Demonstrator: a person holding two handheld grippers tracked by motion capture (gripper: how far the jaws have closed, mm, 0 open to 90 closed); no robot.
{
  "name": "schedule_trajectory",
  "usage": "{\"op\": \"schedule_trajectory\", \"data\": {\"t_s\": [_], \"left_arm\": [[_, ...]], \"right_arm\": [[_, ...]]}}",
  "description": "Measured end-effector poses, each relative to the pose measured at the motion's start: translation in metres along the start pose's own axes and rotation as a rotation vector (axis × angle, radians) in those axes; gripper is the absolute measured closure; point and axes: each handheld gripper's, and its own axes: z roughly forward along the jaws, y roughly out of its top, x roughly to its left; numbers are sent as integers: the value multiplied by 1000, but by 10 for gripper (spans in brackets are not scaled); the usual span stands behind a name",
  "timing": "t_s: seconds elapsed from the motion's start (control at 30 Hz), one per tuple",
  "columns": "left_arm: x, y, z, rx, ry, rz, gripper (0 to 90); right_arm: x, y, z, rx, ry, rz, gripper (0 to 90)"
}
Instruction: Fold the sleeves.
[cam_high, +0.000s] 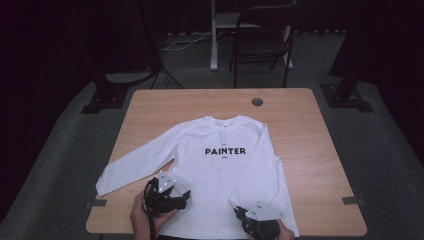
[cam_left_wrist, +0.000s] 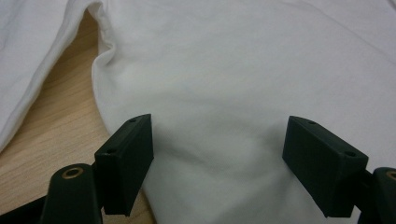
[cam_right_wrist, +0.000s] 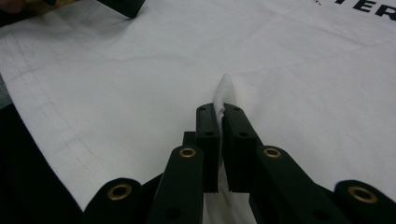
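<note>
Right gripper (cam_right_wrist: 219, 112): jaws together, pinching a raised fold of the white shirt (cam_right_wrist: 140, 70) near its hem. Left gripper (cam_left_wrist: 219, 140): jaws wide apart, shirt cloth flat between and beyond them. Ahead, the shirt lies spread on the table (cam_high: 300, 130), sleeve (cam_high: 135, 160) stretched outward.

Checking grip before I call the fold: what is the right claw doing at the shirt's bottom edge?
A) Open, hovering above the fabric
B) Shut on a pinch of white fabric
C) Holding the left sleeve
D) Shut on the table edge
B: in the right gripper view the right claw has its jaws pressed together with a fold of the white shirt pinched up between them.
</note>
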Motion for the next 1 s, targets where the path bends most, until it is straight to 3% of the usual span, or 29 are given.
{"op": "schedule_trajectory", "data": {"t_s": [0.3, 0.47, 0.7, 0.8, 0.93, 1.0], "left_arm": [[0, 0, 0, -1, 0, 0, 254], [0, 0, 0, -2, 0, 0, 254], [0, 0, 0, 0, -1, 0, 254], [0, 0, 0, -1, -1, 0, 254], [0, 0, 0, -1, -2, 1, 254], [0, 0, 0, 0, -1, 1, 254]], "right_arm": [[-1, -3, 1, 17, 20, 19, 817], [-2, -4, 1, 8, 68, 45, 757], [3, -6, -4, -12, 134, 40, 669], [6, -6, -5, -9, 140, 26, 666], [2, -6, -9, -29, 151, 57, 641], [-6, -4, -11, -57, 128, 82, 582]]}}
